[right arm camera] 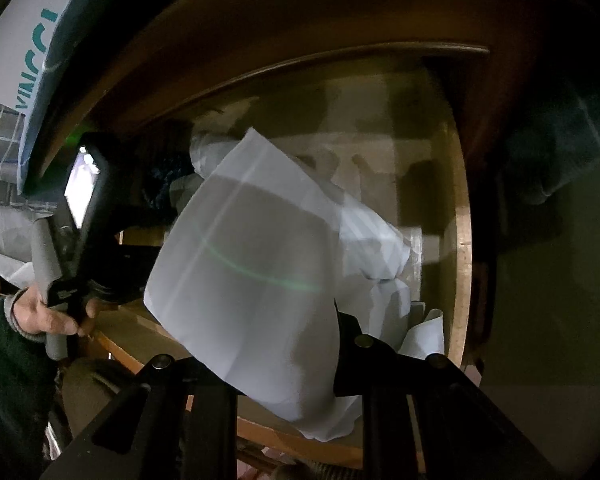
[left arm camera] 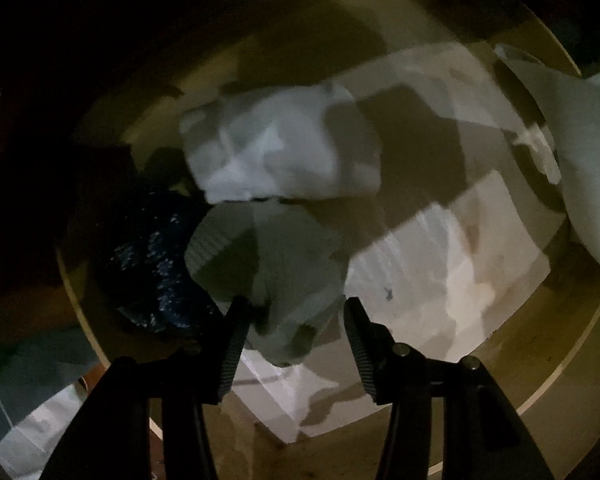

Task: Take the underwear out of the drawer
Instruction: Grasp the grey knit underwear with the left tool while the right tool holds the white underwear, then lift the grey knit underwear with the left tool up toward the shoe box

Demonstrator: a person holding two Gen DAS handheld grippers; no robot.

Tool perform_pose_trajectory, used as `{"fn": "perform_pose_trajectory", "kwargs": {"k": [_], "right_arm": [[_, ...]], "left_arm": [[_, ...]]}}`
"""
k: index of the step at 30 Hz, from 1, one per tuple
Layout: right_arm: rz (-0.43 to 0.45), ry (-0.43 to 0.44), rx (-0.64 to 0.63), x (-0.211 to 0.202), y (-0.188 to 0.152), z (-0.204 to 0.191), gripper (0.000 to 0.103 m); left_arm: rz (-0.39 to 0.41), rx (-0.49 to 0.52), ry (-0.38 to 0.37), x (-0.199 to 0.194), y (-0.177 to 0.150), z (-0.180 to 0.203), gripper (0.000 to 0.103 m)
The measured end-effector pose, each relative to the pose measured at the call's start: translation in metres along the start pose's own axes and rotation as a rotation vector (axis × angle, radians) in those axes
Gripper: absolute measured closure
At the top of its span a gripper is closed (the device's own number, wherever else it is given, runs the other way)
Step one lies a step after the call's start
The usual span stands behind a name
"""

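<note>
black ribbed fingers [left arm camera: 232,344] of the left gripper [left arm camera: 296,320] stand partly apart, pointing down into the drawer [left arm camera: 560,380], a crumpled pale grey-green underwear piece [left arm camera: 268,256] between them; whether the pads touch it cannot be told. beyond it lies a folded white garment [left arm camera: 284,148], with a dark blue speckled cloth [left arm camera: 156,264] toward the drawer's left edge. over the drawer's front rim, the right gripper [right arm camera: 300,360] is clamped on a smooth white underwear cloth [right arm camera: 252,264] that hangs creased and lifted. a hand [right arm camera: 48,316] grips the other tool's handle.
</note>
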State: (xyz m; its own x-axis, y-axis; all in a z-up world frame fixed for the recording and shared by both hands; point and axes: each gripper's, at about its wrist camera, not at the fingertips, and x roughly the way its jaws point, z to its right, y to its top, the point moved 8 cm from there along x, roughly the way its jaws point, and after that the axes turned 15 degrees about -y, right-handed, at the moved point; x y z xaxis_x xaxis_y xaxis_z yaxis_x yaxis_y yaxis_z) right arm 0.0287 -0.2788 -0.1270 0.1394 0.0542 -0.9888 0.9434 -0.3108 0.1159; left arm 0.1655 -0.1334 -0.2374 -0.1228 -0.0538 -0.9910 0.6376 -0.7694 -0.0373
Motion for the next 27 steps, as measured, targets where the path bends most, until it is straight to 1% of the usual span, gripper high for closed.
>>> {"fn": "perform_pose_trajectory", "kwargs": {"k": [5,6,7,8,9,10,13,17,24,27], "right_arm": [[-0.009,0.002,-0.011,0.003,0.000,-0.003,0.085],[-0.010,0.001,-0.010,0.003,0.000,-0.003,0.085],[-0.008,0.002,-0.010,0.004,0.000,-0.003,0.085],[-0.010,0.006,-0.011,0.004,0.000,-0.004,0.085],[-0.012,0.006,-0.010,0.004,0.000,-0.004,0.085],[-0.011,0.004,-0.008,0.004,0.000,-0.003,0.085],[-0.014,0.002,-0.013,0.004,0.000,-0.004,0.084],[-0.013,-0.006,-0.016,0.003,0.000,-0.005,0.084],[-0.022,-0.017,-0.027,0.005,0.000,-0.007,0.085],[-0.021,-0.021,-0.030,0.005,0.000,-0.007,0.085]], "left_arm": [[-0.023,0.024,0.002,0.010,0.001,-0.001,0.053],[-0.022,0.027,0.002,0.011,0.001,-0.001,0.055],[-0.022,0.028,0.007,0.011,0.002,0.000,0.065],[-0.025,0.029,0.022,0.012,0.001,-0.001,0.069],[-0.025,0.028,0.034,0.013,0.000,-0.003,0.073],[-0.024,0.025,0.030,0.012,0.000,-0.003,0.076],[-0.023,0.005,0.009,0.011,0.001,-0.005,0.081],[-0.019,-0.031,-0.033,0.005,0.009,-0.006,0.082],[0.009,-0.068,-0.066,-0.009,0.001,-0.004,0.082],[0.028,-0.110,-0.104,-0.017,-0.005,-0.008,0.082]]}}
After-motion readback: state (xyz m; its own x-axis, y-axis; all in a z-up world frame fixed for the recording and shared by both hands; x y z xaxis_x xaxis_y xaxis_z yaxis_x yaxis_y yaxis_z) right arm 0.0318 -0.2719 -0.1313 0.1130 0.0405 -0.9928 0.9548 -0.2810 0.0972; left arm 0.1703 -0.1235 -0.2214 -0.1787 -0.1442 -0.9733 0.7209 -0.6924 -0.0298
